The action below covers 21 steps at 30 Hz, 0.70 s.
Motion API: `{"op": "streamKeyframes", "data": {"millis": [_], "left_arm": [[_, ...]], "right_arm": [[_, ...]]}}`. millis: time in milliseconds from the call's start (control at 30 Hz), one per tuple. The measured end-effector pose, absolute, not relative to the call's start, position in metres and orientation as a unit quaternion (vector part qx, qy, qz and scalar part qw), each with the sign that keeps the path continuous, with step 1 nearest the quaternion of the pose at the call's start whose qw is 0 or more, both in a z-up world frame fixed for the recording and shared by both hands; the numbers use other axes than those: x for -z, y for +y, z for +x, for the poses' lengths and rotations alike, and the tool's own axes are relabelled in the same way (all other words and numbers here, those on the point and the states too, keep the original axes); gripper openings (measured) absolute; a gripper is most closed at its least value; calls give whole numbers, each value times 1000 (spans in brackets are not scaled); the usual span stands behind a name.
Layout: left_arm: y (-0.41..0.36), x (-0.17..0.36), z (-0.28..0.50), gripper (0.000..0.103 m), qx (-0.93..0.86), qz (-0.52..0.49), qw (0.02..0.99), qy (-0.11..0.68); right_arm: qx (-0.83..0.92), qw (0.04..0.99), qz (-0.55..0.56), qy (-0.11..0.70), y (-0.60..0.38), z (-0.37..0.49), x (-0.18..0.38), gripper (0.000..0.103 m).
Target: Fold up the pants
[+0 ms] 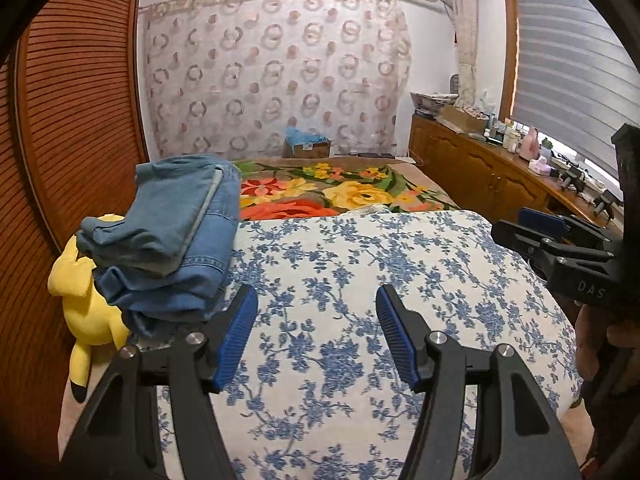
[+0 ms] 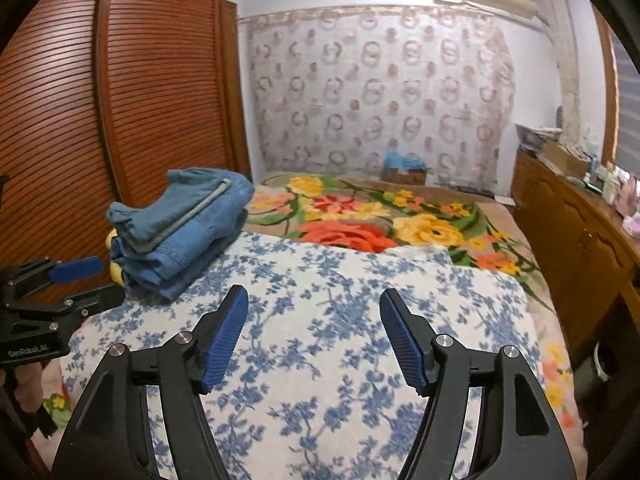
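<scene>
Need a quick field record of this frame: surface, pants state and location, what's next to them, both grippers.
surface: blue-floral cover laid over a flowered blanket
pants: folded denim stack, at the cover's left edge, near the slatted wardrobe
beside pants: yellow plush toy, partly under the stack
left gripper: open, nothing between the pads, just right of the stack
right gripper: open, empty, over bare cover
task state: stack looks folded; neither gripper touches it
</scene>
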<state>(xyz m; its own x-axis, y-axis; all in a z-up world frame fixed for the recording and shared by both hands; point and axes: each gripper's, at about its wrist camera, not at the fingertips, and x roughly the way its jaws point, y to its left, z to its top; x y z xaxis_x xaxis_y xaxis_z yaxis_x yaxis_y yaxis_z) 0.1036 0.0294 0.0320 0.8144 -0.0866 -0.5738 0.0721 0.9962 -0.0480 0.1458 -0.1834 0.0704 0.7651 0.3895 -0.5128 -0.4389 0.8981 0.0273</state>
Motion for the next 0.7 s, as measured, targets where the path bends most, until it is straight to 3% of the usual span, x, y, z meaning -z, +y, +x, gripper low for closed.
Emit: {"op": "streamKeyframes", "data": {"millis": [700], "left_arm": [[-7, -74, 60, 61, 46, 5, 970, 239]], "right_arm": [[-165, 966, -15, 201, -236, 86, -109, 71]]}}
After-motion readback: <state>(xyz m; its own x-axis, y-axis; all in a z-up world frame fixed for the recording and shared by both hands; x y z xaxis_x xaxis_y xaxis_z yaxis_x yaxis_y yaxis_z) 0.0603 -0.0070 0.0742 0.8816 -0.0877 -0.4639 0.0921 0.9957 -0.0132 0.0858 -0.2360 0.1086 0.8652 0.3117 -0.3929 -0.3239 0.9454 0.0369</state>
